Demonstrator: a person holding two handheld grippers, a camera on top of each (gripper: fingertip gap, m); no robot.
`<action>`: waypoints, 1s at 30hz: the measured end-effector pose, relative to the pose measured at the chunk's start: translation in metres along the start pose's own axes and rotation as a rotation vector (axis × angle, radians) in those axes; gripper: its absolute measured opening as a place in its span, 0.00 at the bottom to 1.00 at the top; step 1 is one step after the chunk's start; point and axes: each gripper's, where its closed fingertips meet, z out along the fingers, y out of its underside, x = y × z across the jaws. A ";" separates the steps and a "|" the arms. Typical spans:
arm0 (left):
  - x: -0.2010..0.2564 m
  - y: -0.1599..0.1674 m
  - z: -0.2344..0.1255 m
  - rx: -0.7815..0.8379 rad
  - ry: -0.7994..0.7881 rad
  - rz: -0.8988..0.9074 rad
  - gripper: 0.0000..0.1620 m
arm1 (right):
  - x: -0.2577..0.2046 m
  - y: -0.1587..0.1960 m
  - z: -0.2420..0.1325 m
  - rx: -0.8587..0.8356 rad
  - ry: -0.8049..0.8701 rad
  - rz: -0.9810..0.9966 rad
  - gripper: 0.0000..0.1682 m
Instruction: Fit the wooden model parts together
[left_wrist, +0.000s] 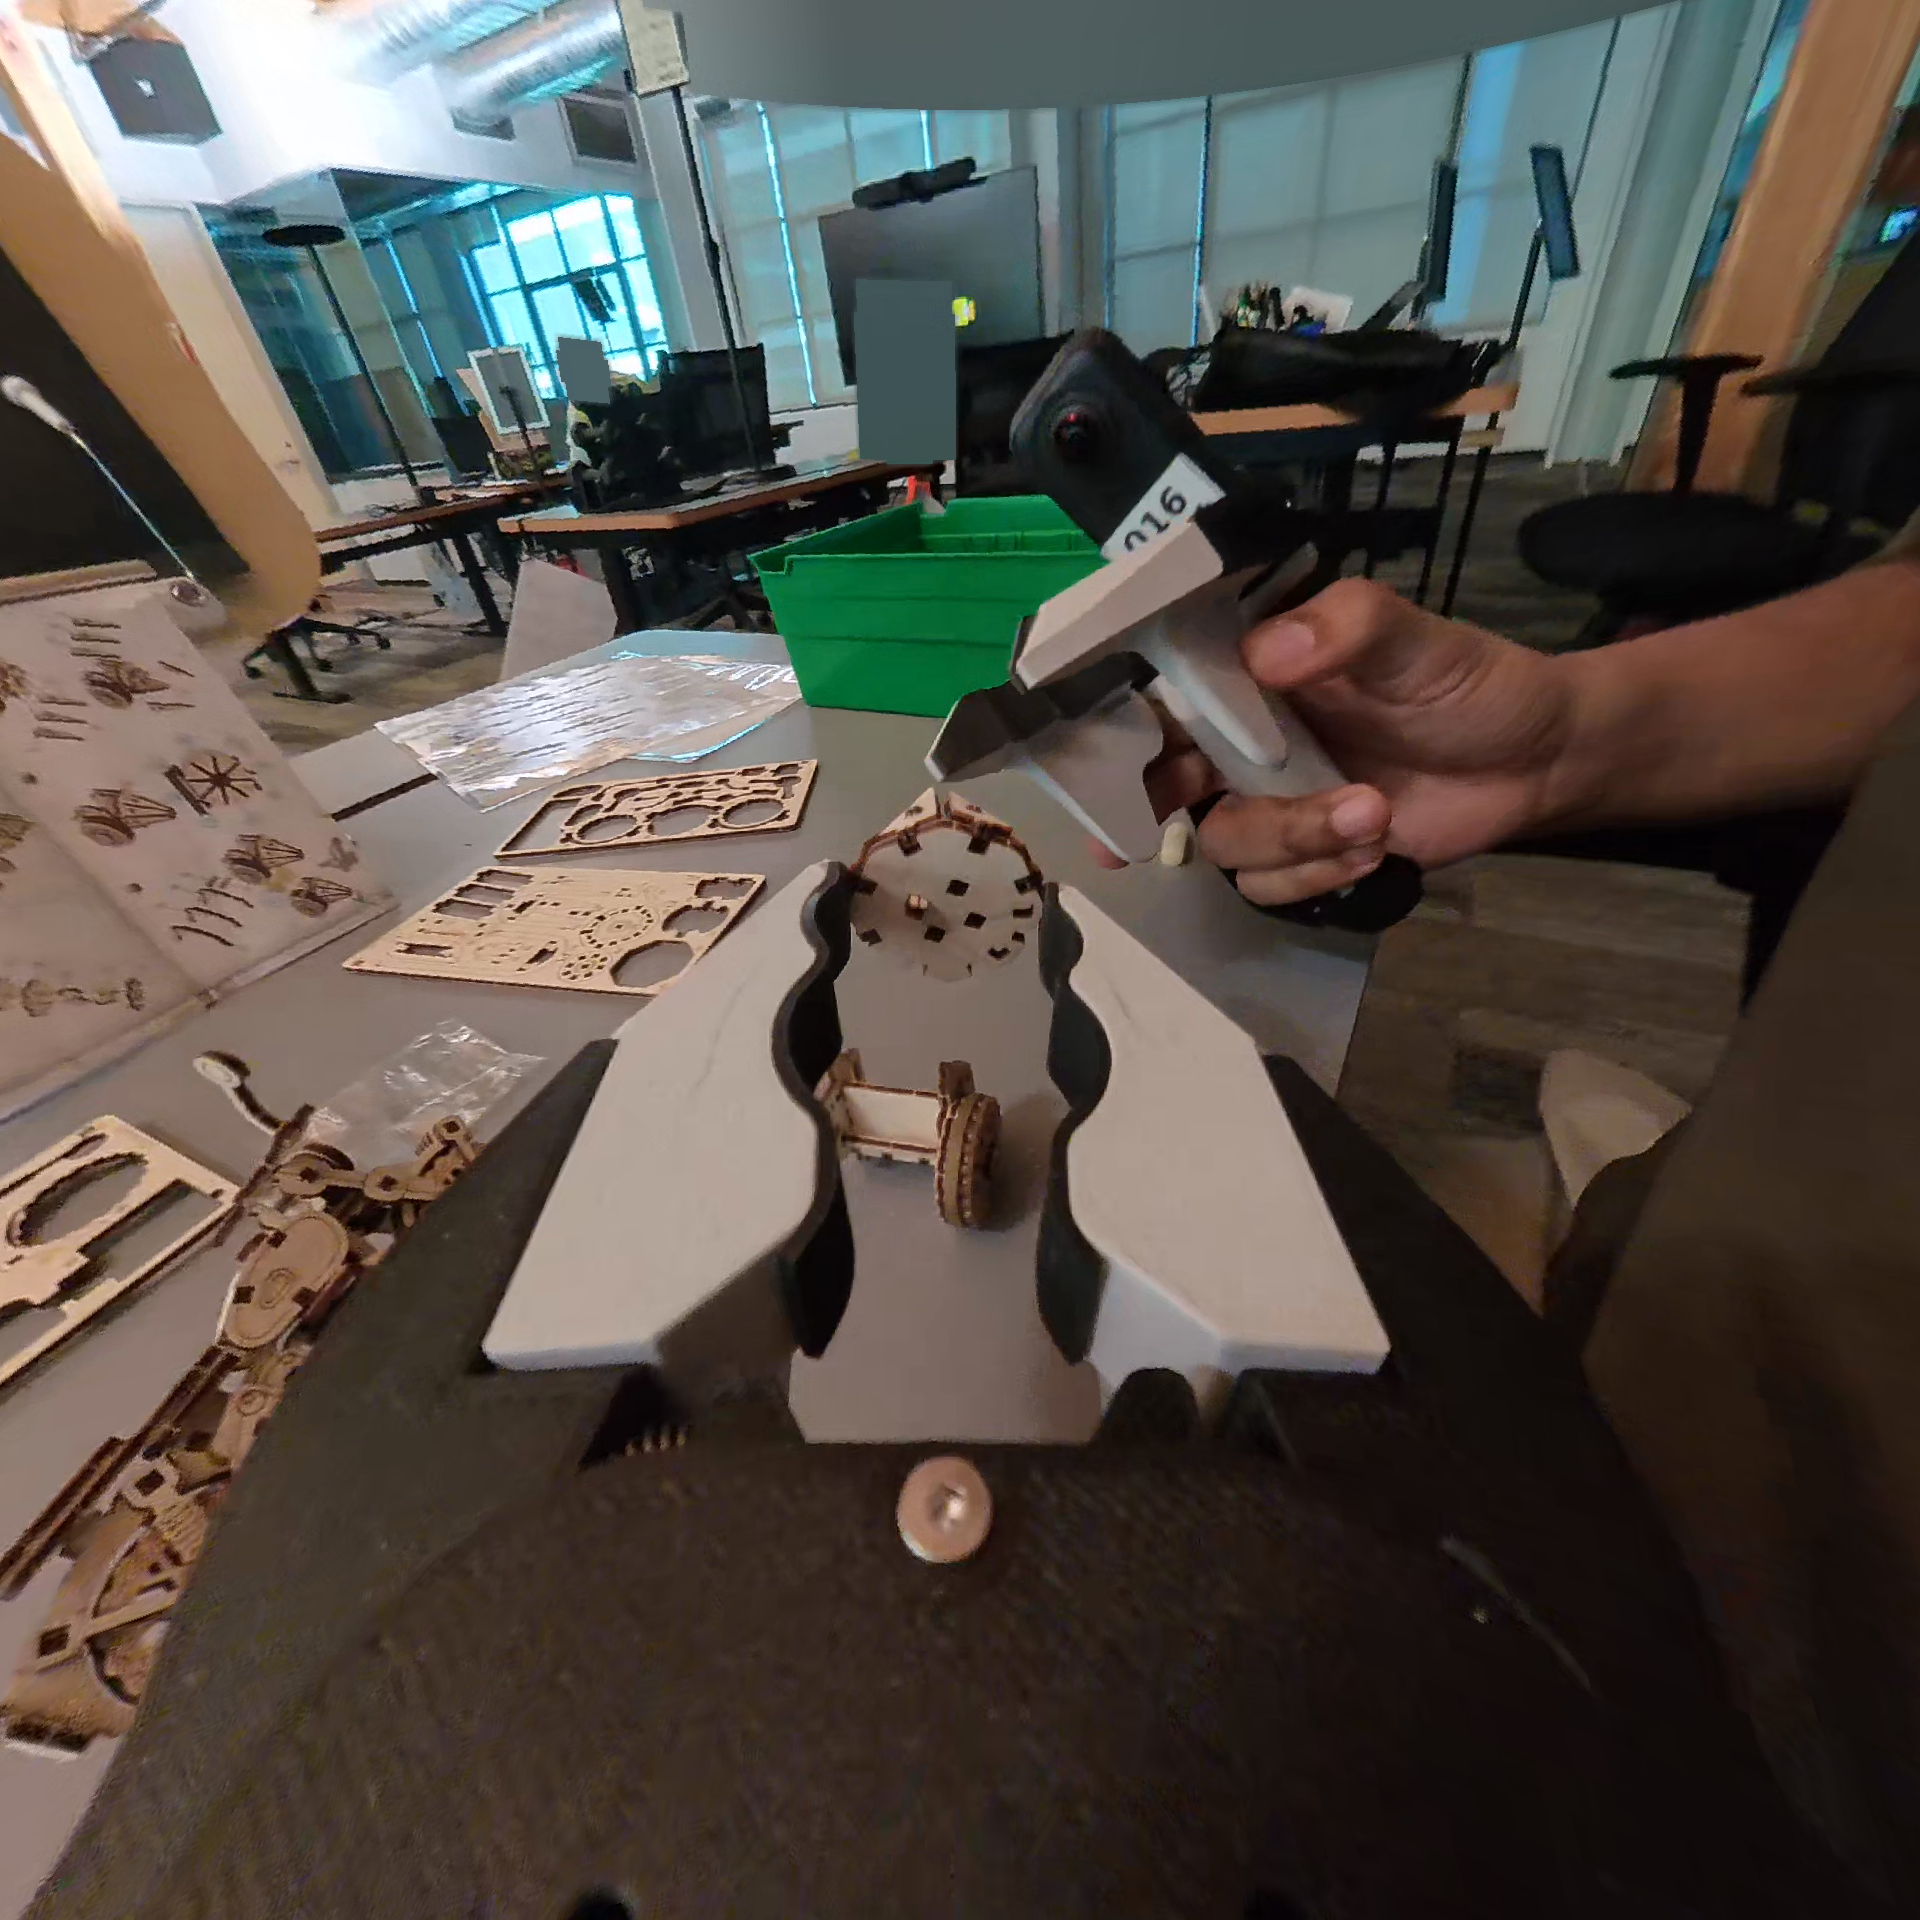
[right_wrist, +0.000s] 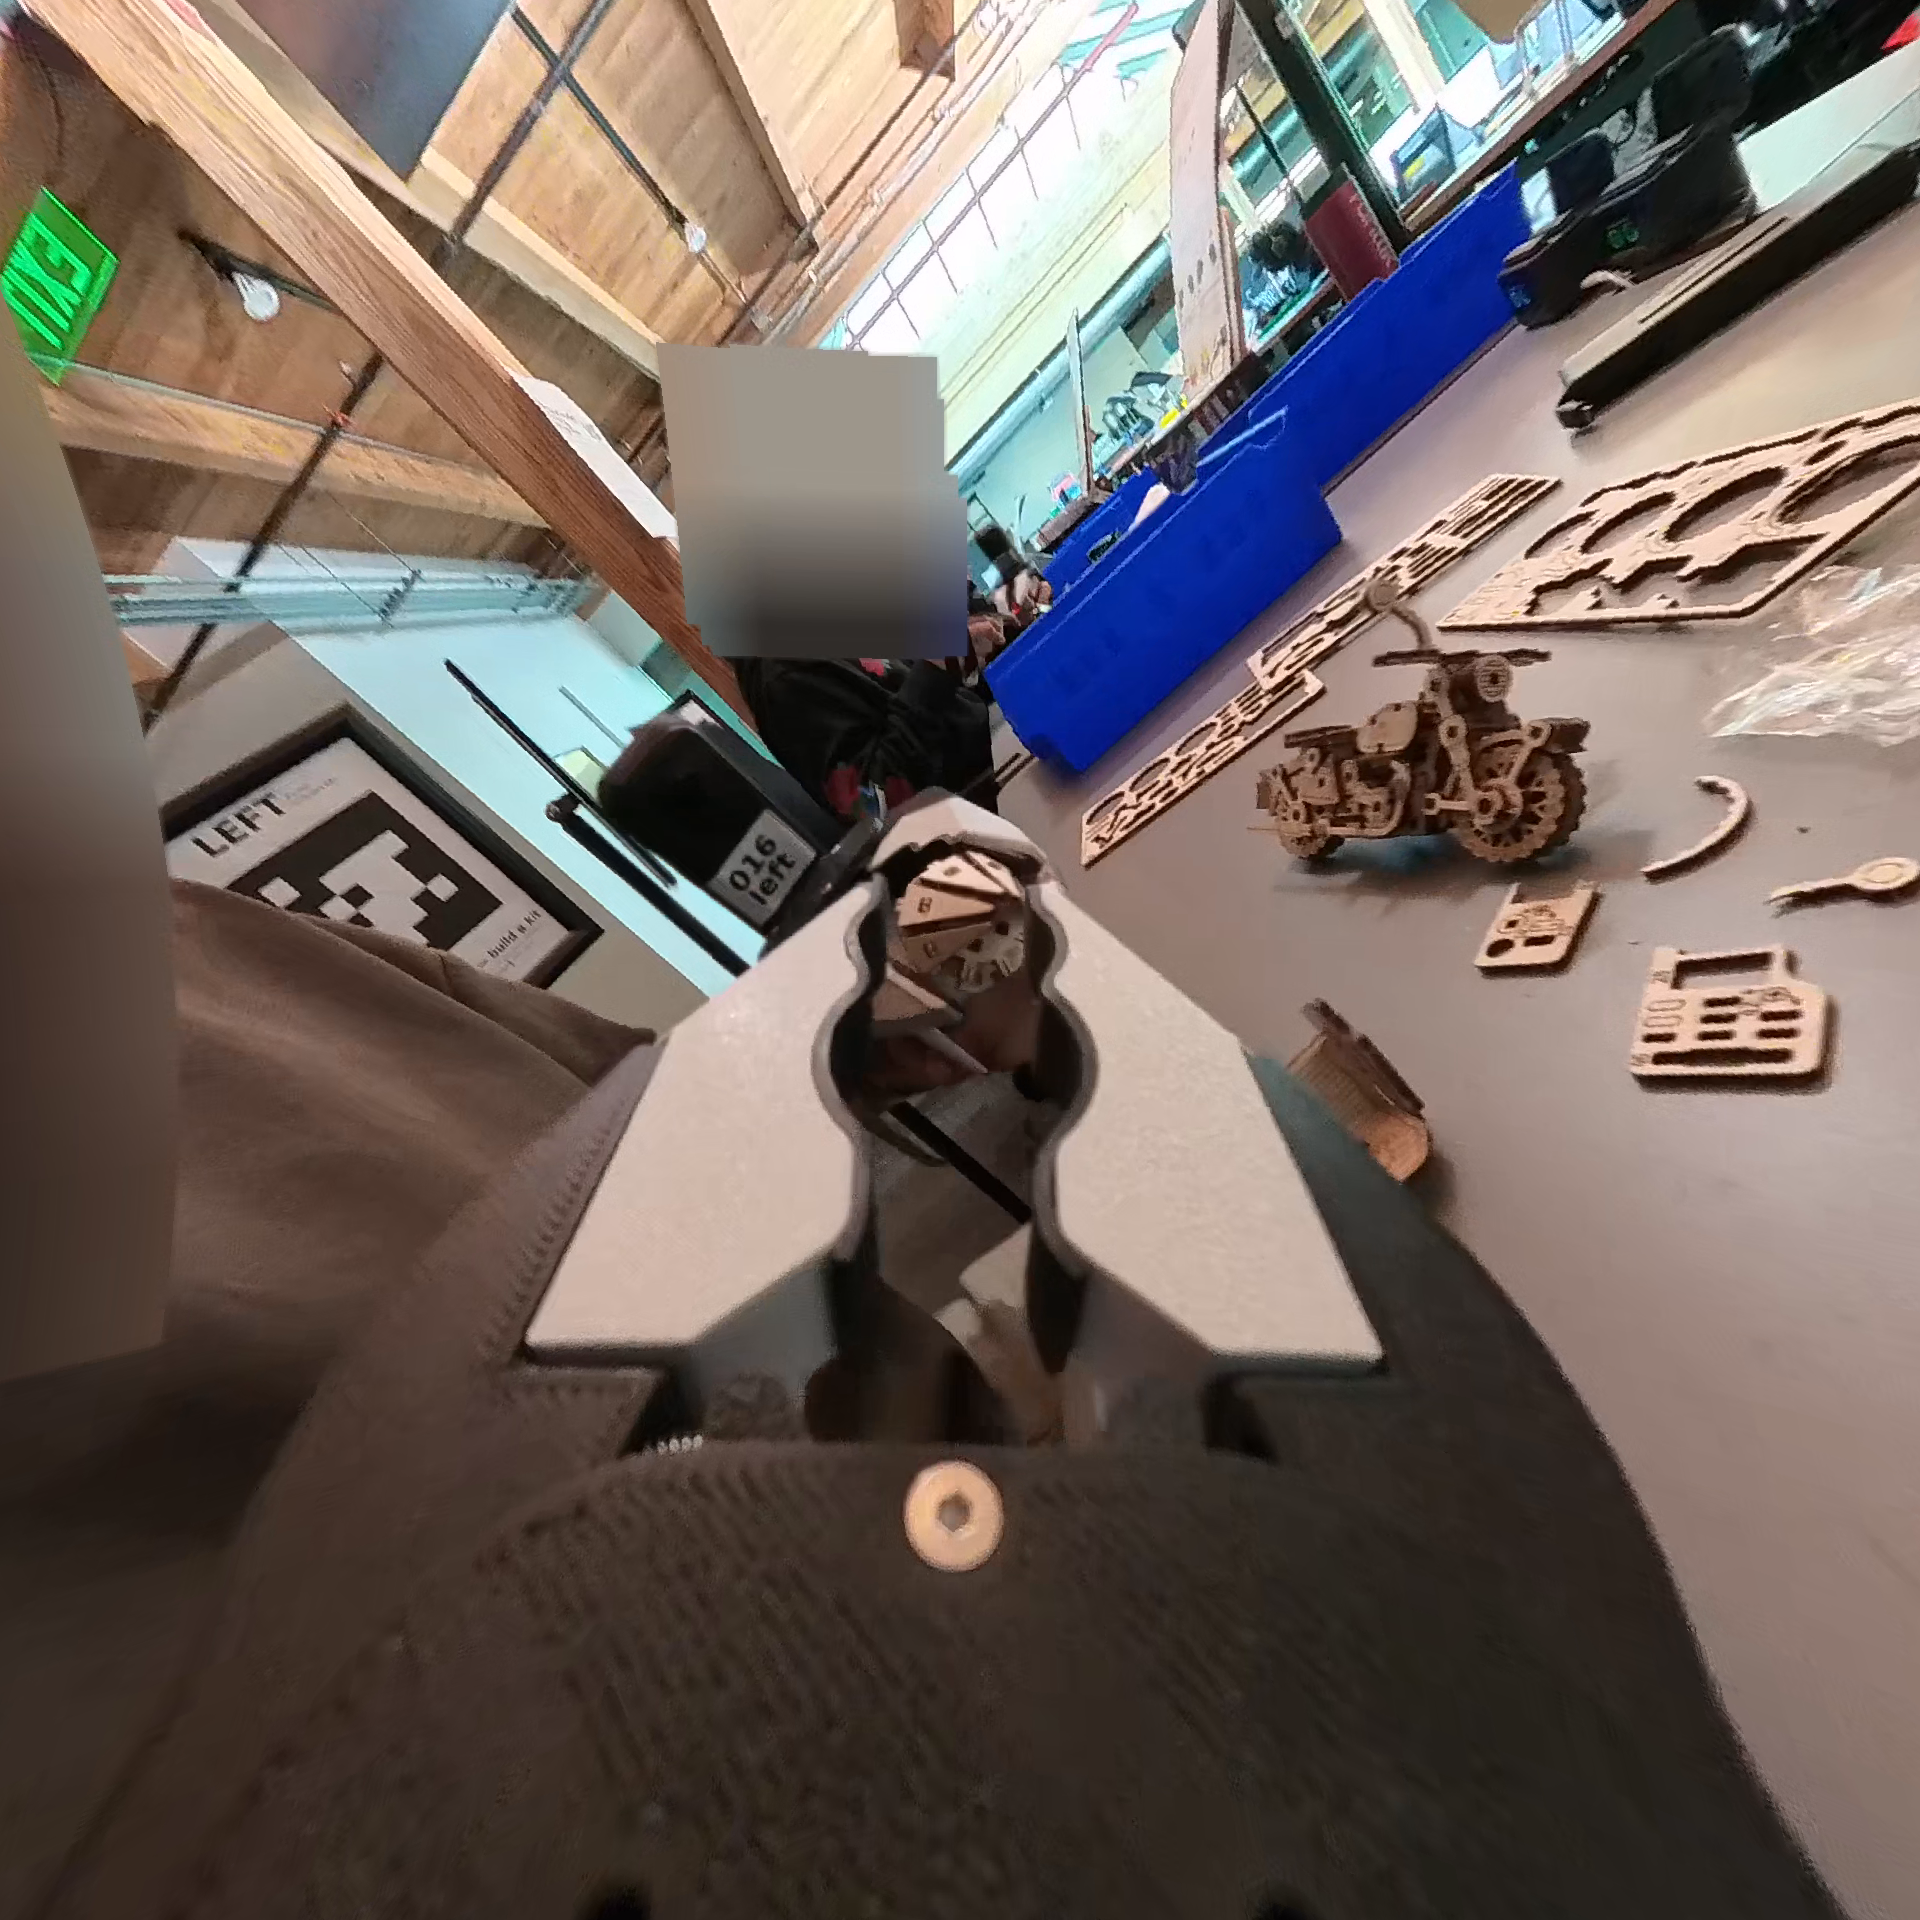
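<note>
Now left tongs clamp the wooden wheel; right tongs hover narrowly above.

An open-plan office doubling as a maker workshop is shown: rows of desks with monitors and office chairs are seen beyond the hand-held gripper, under exposed timber beams, with parts bins set on the counter.

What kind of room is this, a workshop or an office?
Probably an open-plan office doubling as a hobby or lab bench: desks with monitors and office chairs behind, a grey table with laser-cut wooden sheets and a wooden motorcycle model.
</note>
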 end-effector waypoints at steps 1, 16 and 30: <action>0.001 0.001 0.000 -0.007 0.000 0.016 0.21 | 0.000 0.002 0.001 -0.015 0.008 -0.016 0.13; 0.008 0.005 0.001 -0.017 0.039 0.035 0.21 | 0.002 0.016 0.003 -0.077 -0.074 0.152 0.07; 0.010 0.006 0.002 -0.026 0.044 0.039 0.21 | 0.002 0.018 0.003 -0.132 0.008 -0.031 0.05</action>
